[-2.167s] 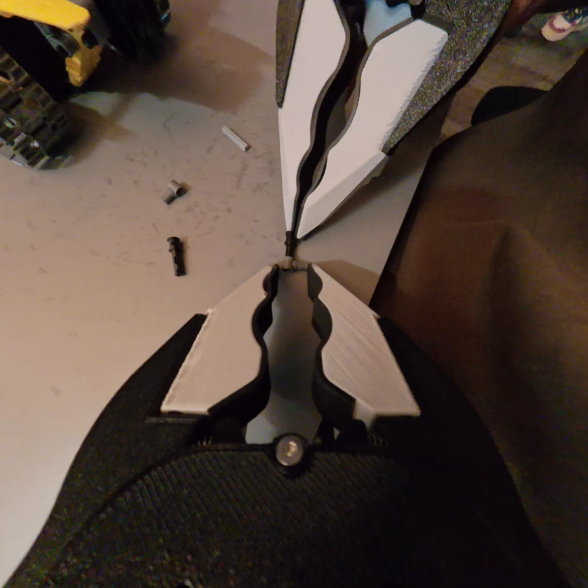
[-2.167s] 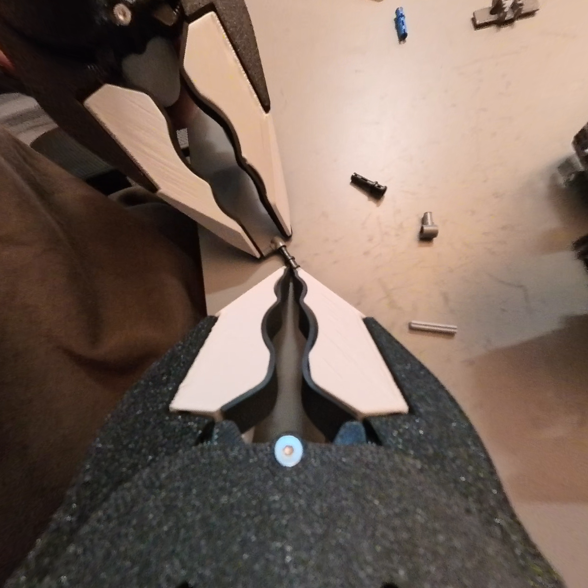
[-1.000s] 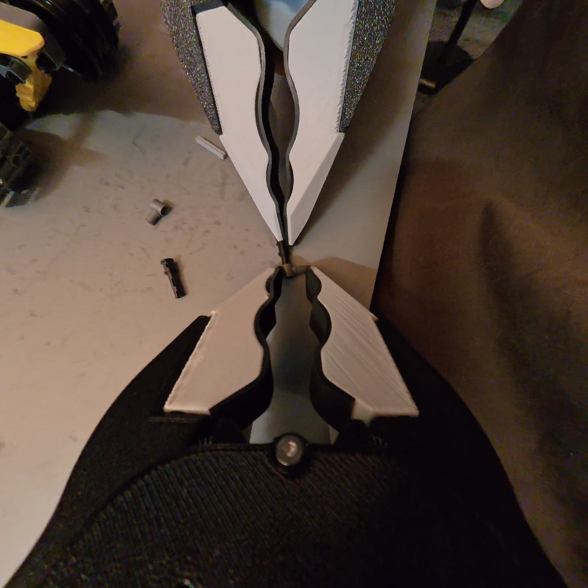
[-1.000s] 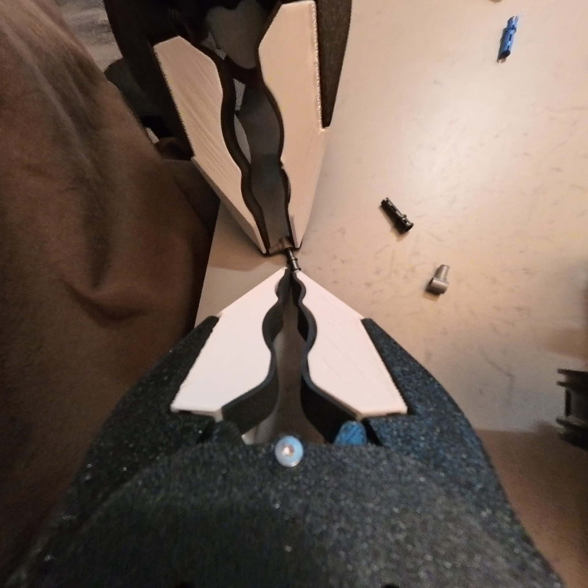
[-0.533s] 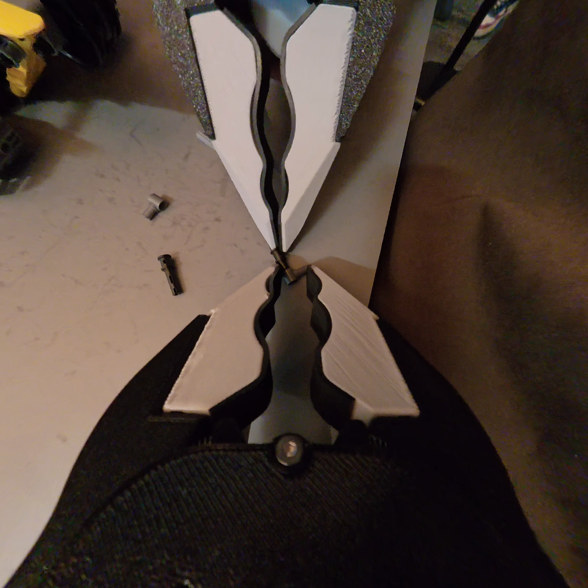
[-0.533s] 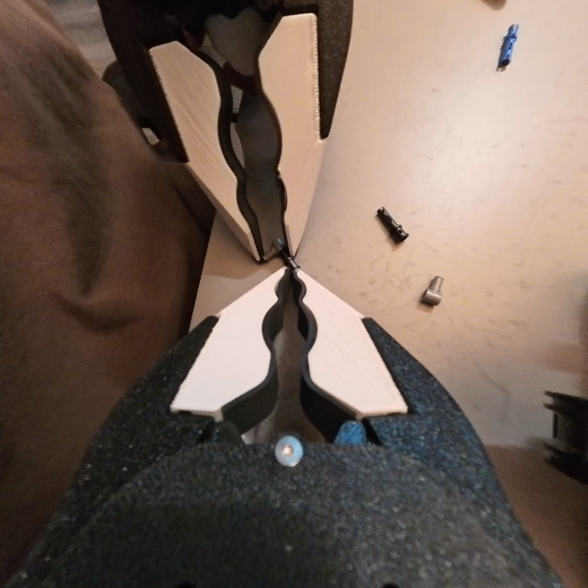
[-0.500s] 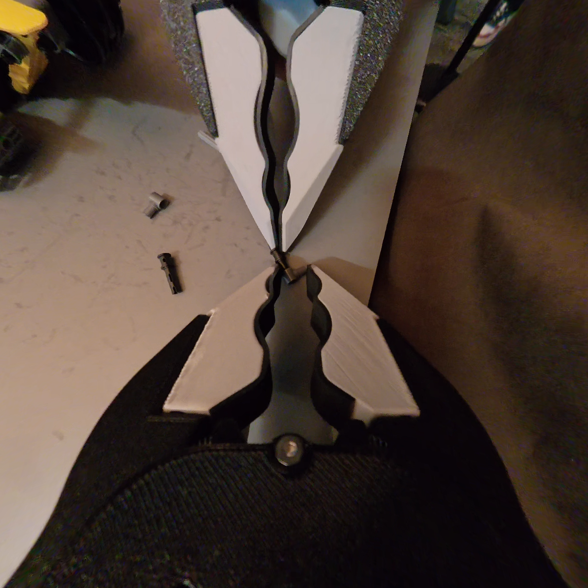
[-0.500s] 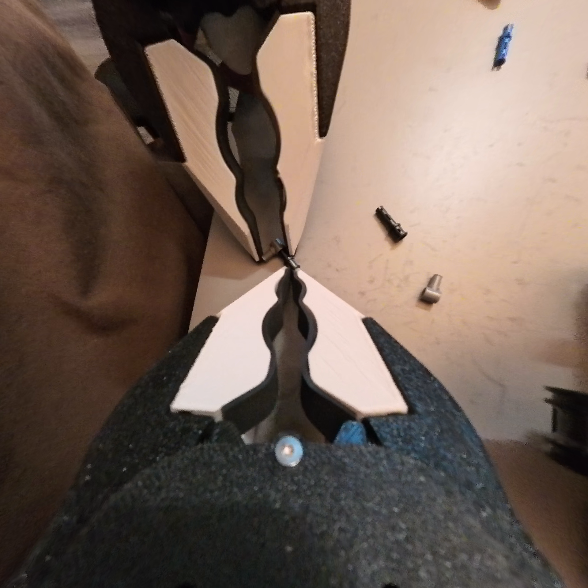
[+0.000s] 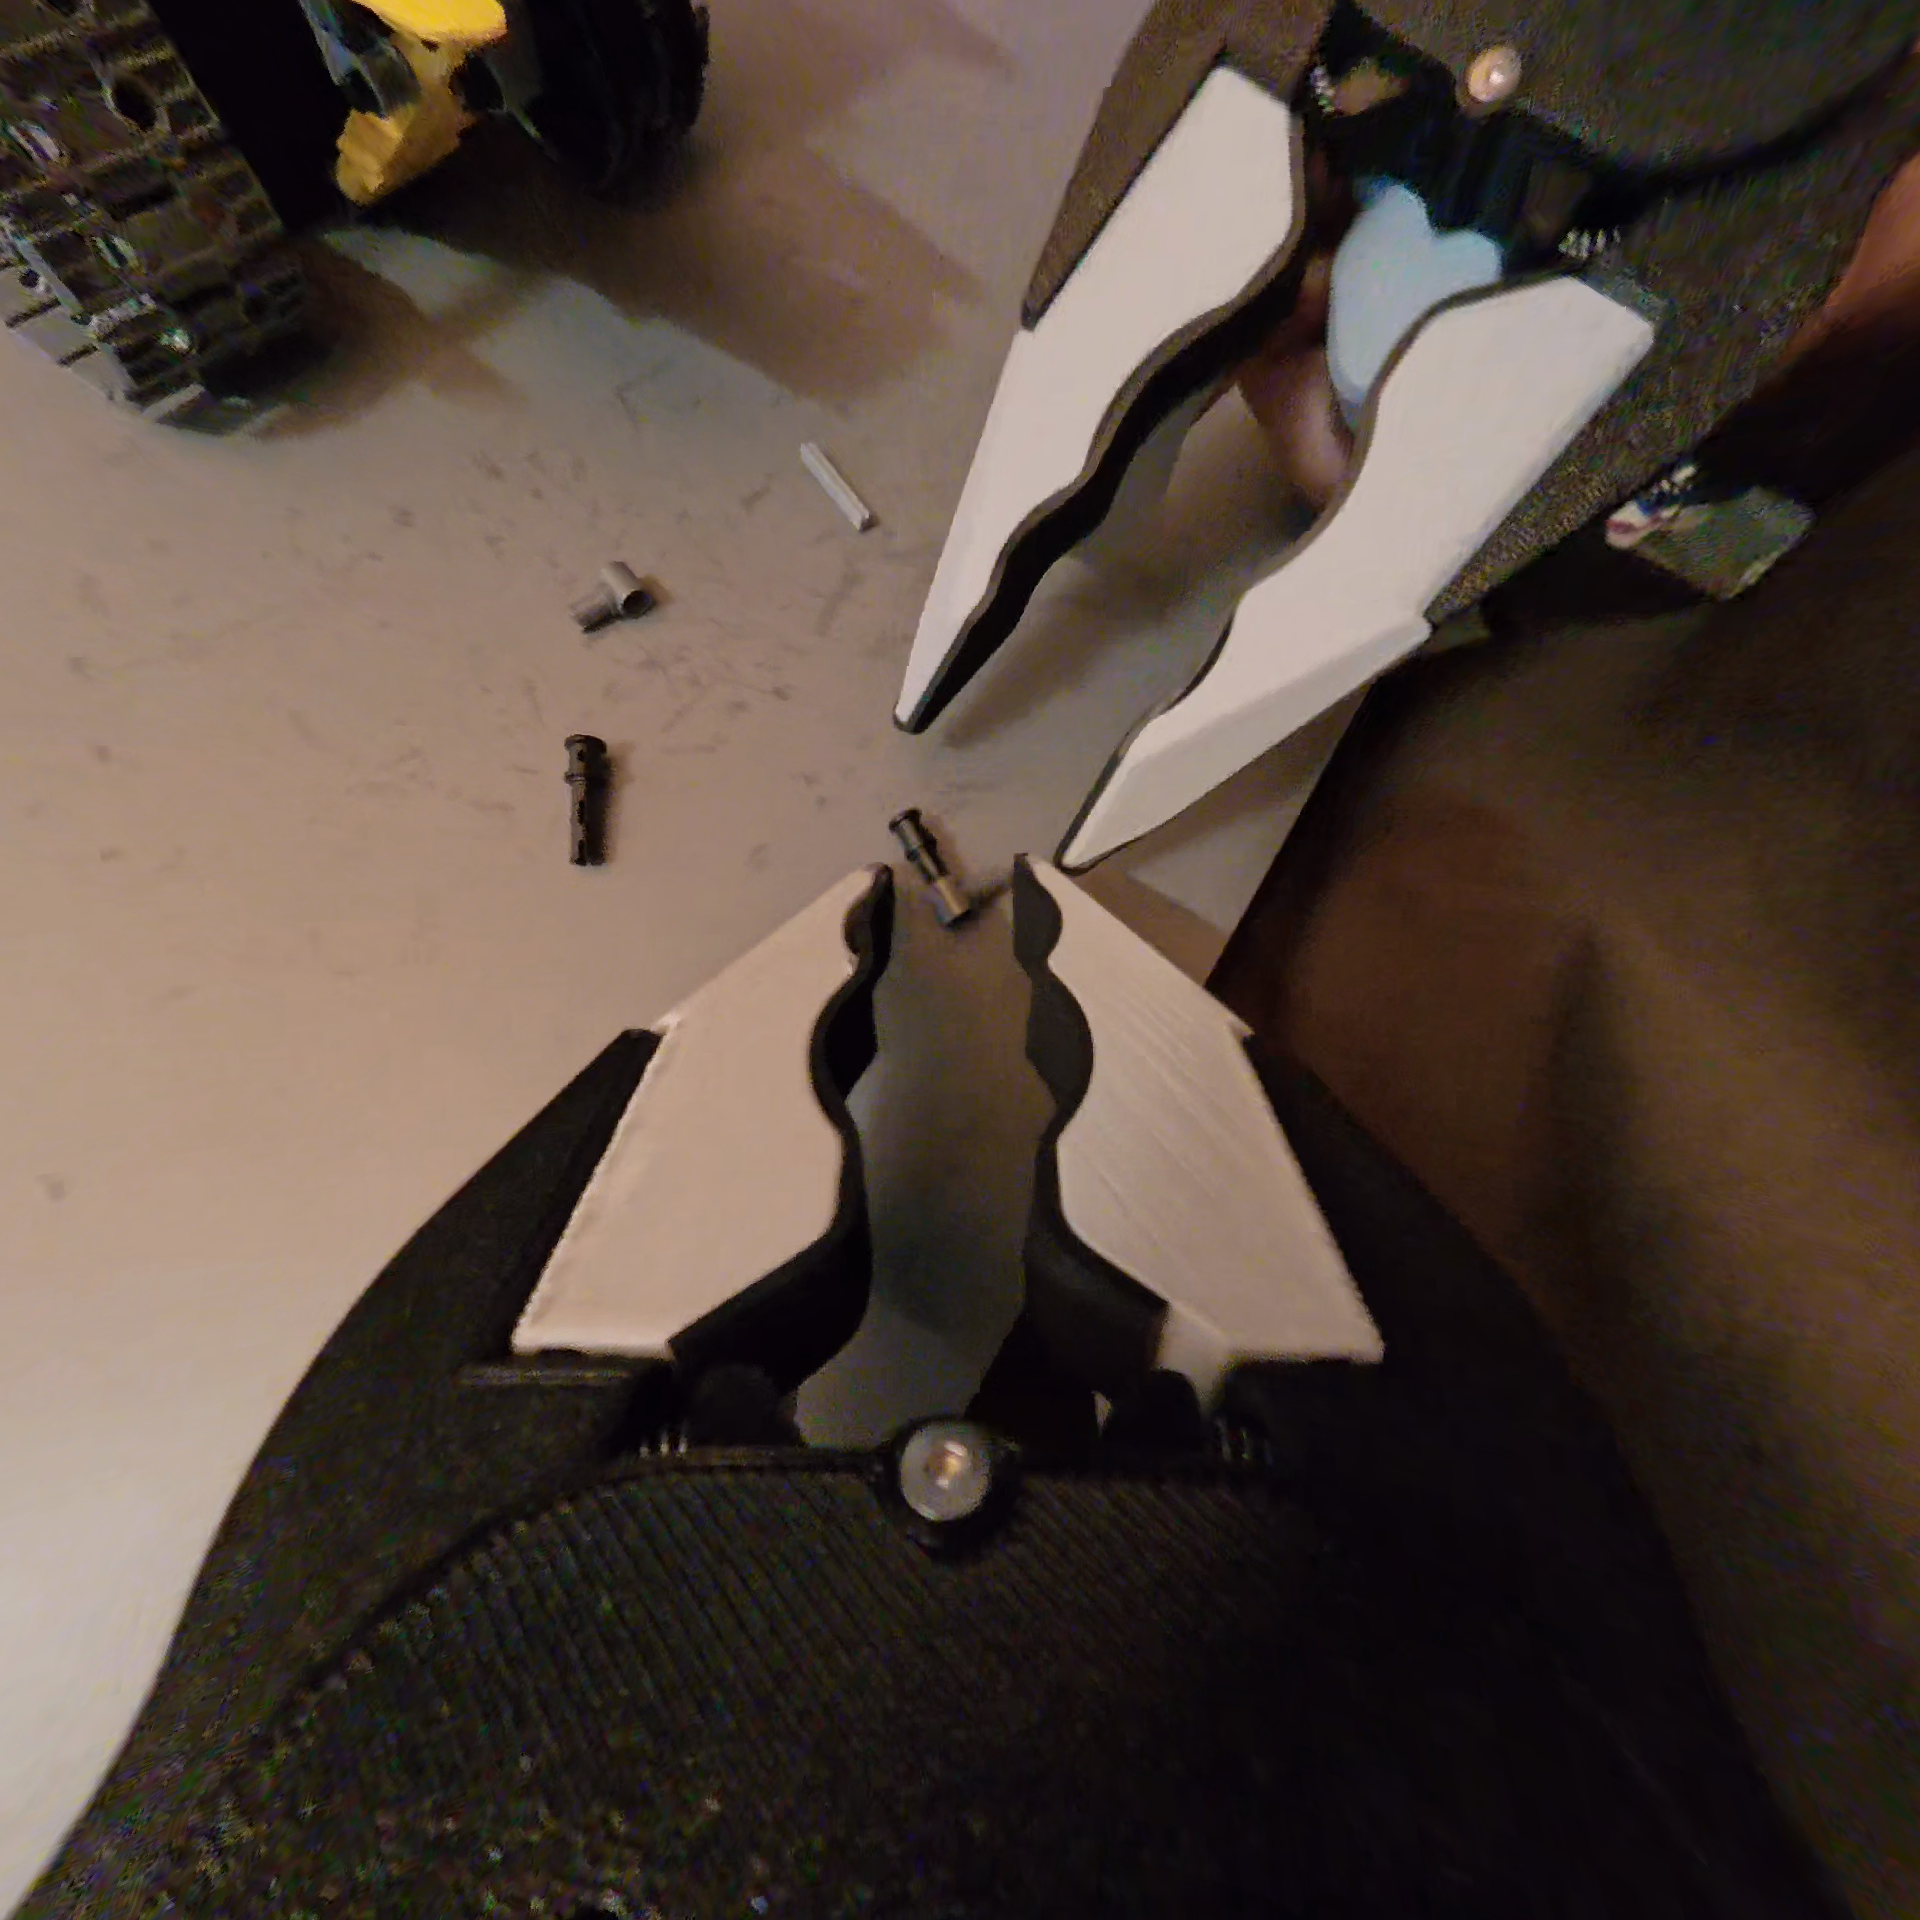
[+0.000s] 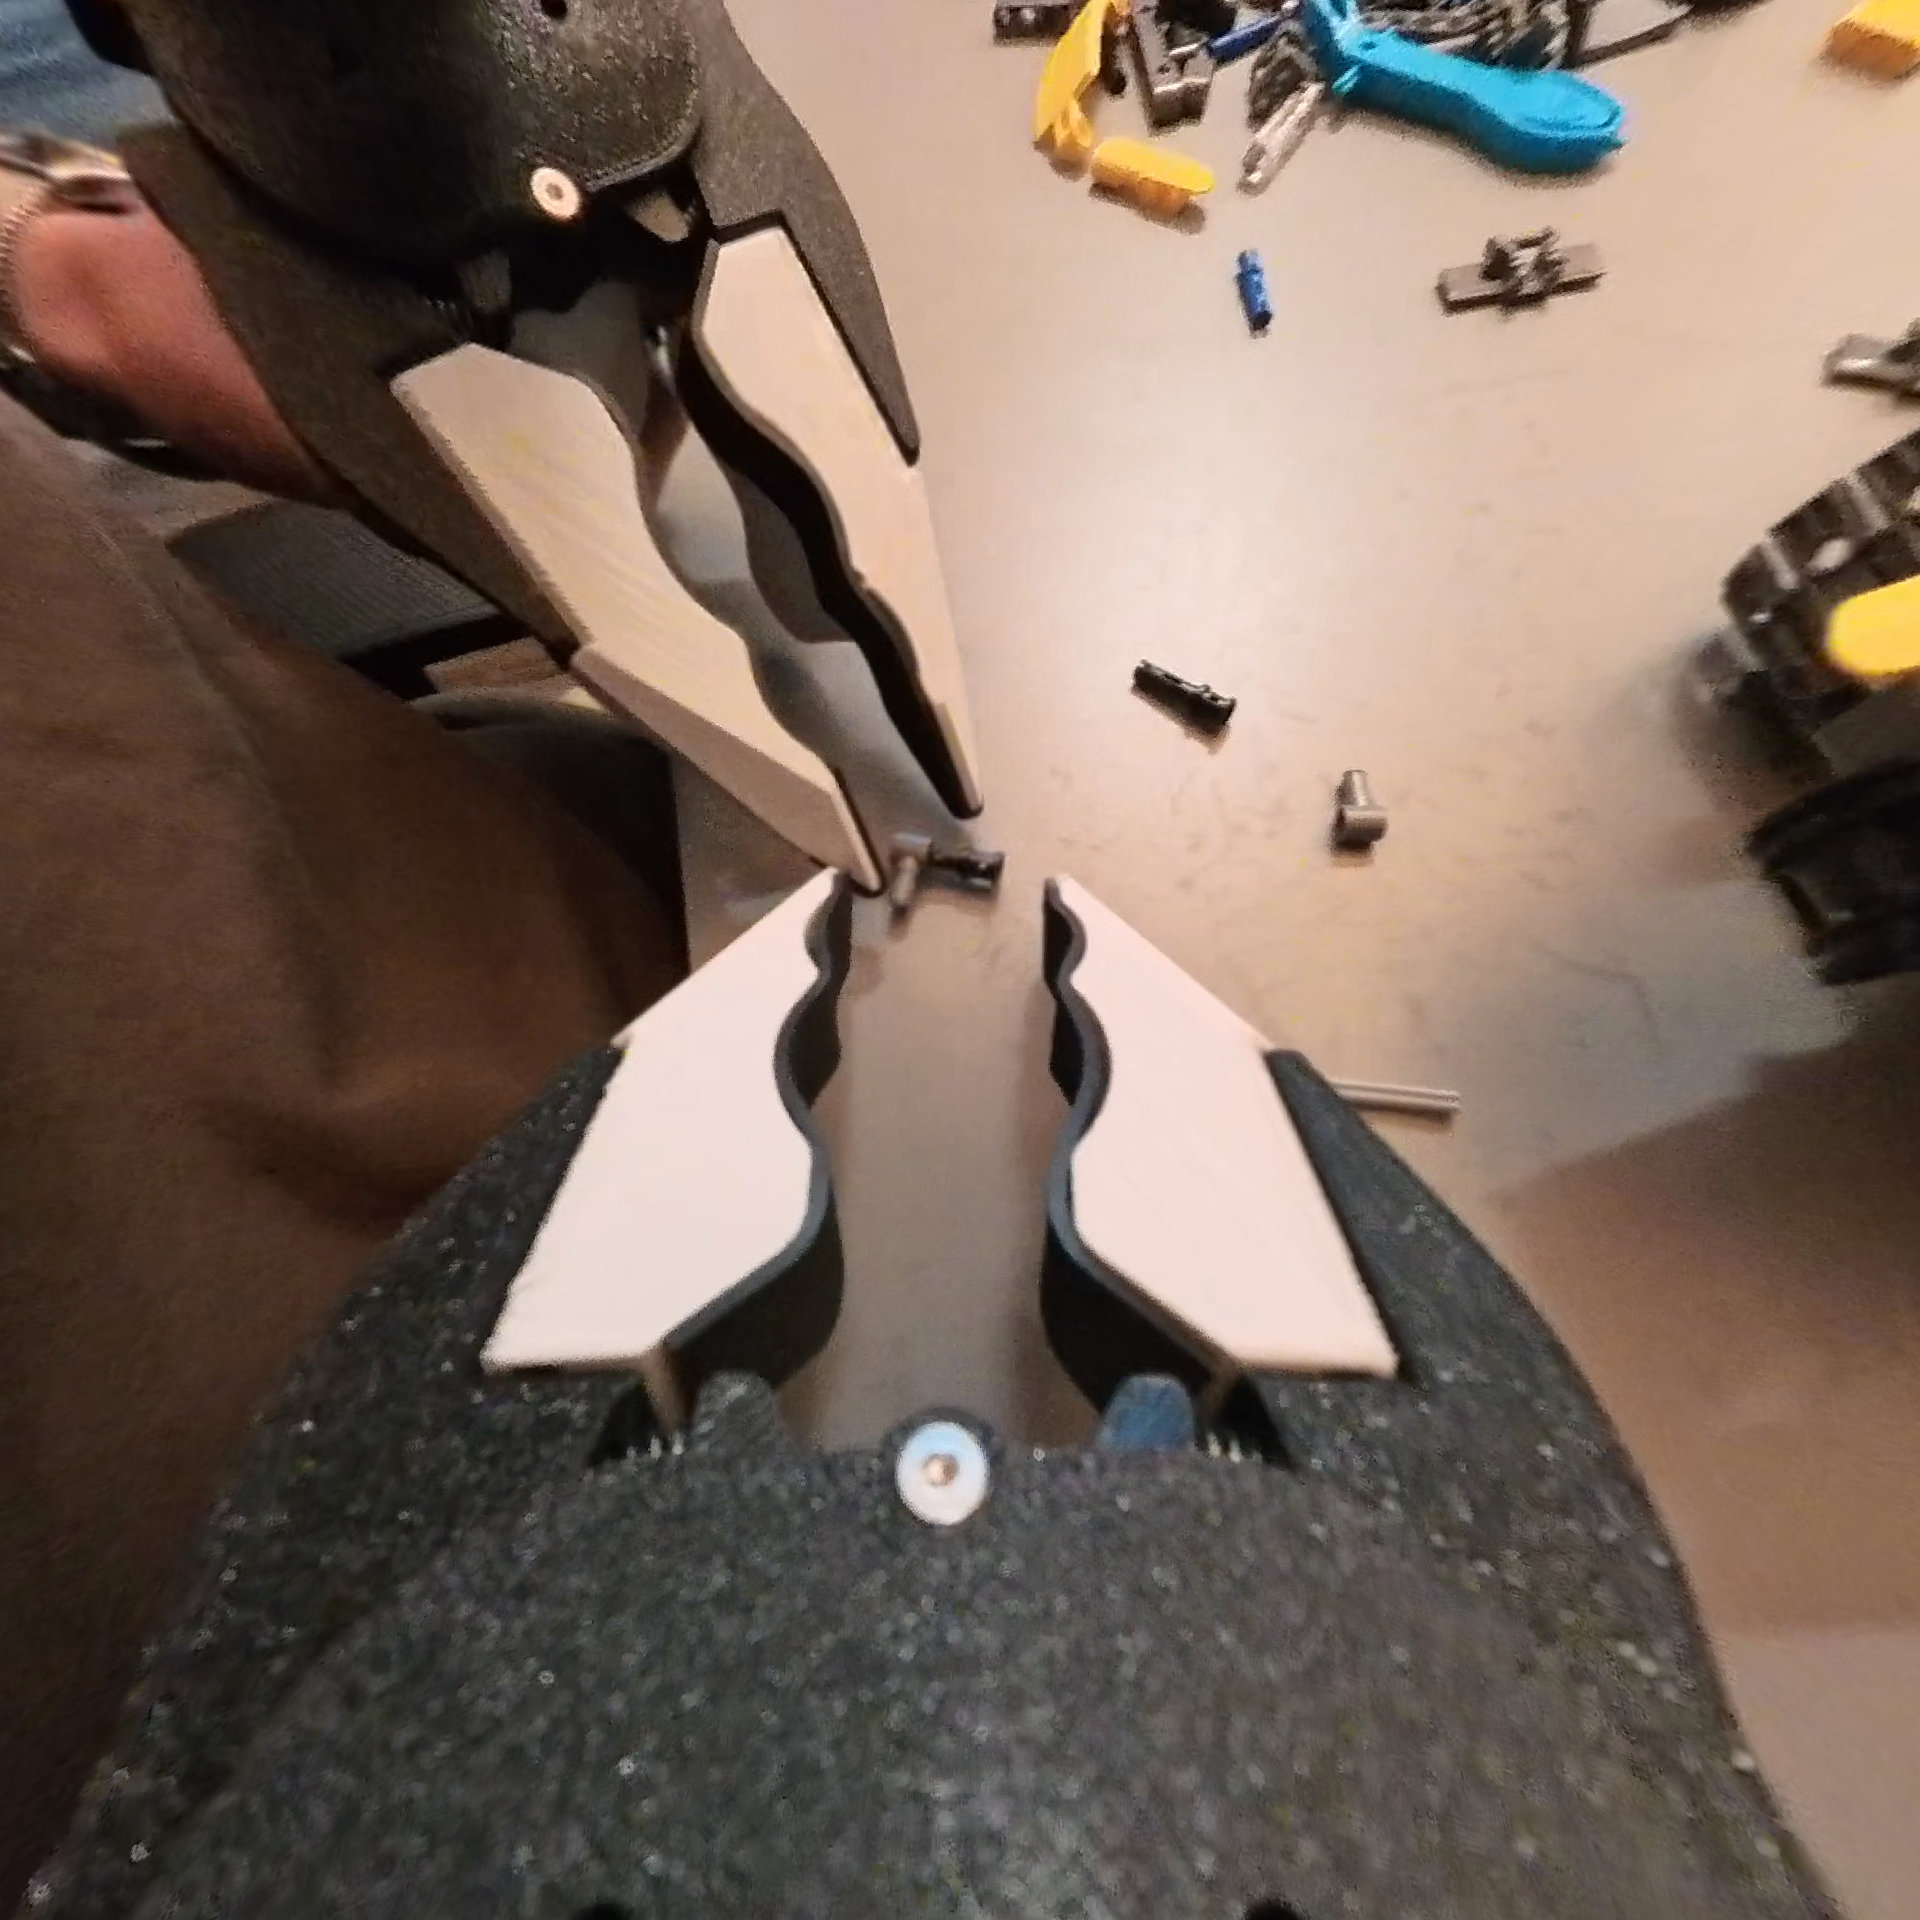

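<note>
Small black pin with grey connector (image 9: 928,868) lying loose on the beige counter (image 9: 260,935), just off the tips of the left claw (image 9: 951,878), gripped by neither. Left claw released, fingers spread. Right claw (image 10: 945,888) likewise released, gaping wider, tips just beside the same piece. Farther out: second black pin (image 9: 585,799), grey elbow connector (image 9: 613,595), grey axle (image 9: 836,485), tracked yellow-and-black model (image 9: 156,187). No containers, no readable writing.
</note>
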A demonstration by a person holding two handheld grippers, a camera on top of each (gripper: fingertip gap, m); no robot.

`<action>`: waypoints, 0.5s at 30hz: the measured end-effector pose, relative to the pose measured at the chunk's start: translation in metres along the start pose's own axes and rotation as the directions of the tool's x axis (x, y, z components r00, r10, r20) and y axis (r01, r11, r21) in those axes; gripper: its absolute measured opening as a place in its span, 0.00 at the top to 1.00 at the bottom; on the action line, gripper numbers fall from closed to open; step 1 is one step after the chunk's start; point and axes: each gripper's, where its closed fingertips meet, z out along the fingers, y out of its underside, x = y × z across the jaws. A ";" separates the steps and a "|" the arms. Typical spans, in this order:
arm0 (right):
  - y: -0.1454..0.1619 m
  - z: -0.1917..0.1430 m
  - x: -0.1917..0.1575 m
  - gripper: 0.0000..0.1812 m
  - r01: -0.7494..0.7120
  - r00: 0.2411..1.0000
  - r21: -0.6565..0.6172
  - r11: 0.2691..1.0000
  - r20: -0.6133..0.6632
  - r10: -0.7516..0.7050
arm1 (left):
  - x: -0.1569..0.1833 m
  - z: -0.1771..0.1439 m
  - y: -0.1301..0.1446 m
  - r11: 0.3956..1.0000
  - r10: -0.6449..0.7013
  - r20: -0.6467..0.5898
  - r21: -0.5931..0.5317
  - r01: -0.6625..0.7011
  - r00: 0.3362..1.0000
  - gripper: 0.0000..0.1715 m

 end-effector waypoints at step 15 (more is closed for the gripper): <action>0.008 0.013 -0.002 0.81 0.102 0.990 -0.098 0.990 -0.090 -0.111 | -0.008 -0.008 0.012 0.965 0.246 -0.004 -0.089 -0.245 0.969 0.84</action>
